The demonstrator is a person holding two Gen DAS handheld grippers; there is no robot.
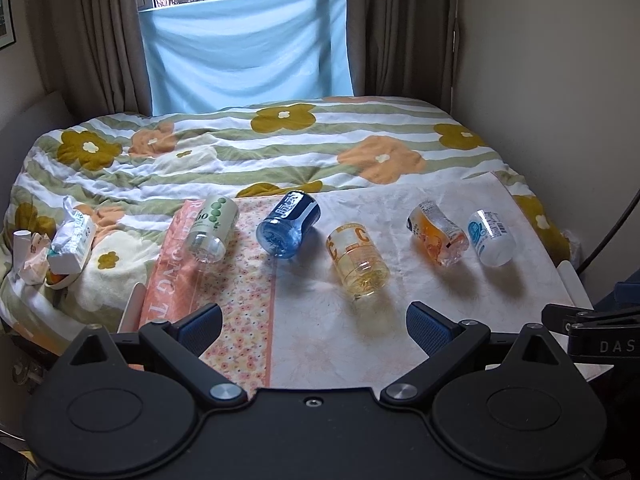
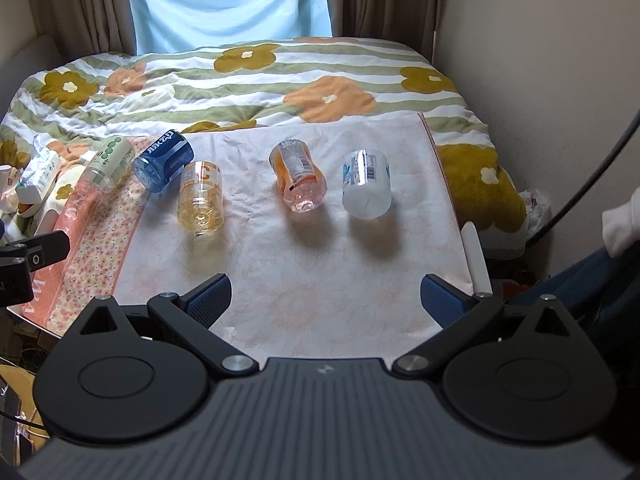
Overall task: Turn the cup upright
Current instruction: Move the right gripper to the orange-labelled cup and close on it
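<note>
Your left gripper (image 1: 314,326) and right gripper (image 2: 326,300) gape wide, empty — five cups lie toppled ahead, the yellow cup (image 1: 358,258) nearest your left fingers.

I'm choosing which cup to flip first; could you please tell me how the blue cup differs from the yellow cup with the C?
The blue cup is deep blue with white lettering; the yellow cup is pale, see-through, marked with orange C's. The blue cup lies farther back, angled toward the left; the yellow cup lies nearer the left claw, pointing almost straight at it. Both lie on their sides on the cloth, untouched.
</note>
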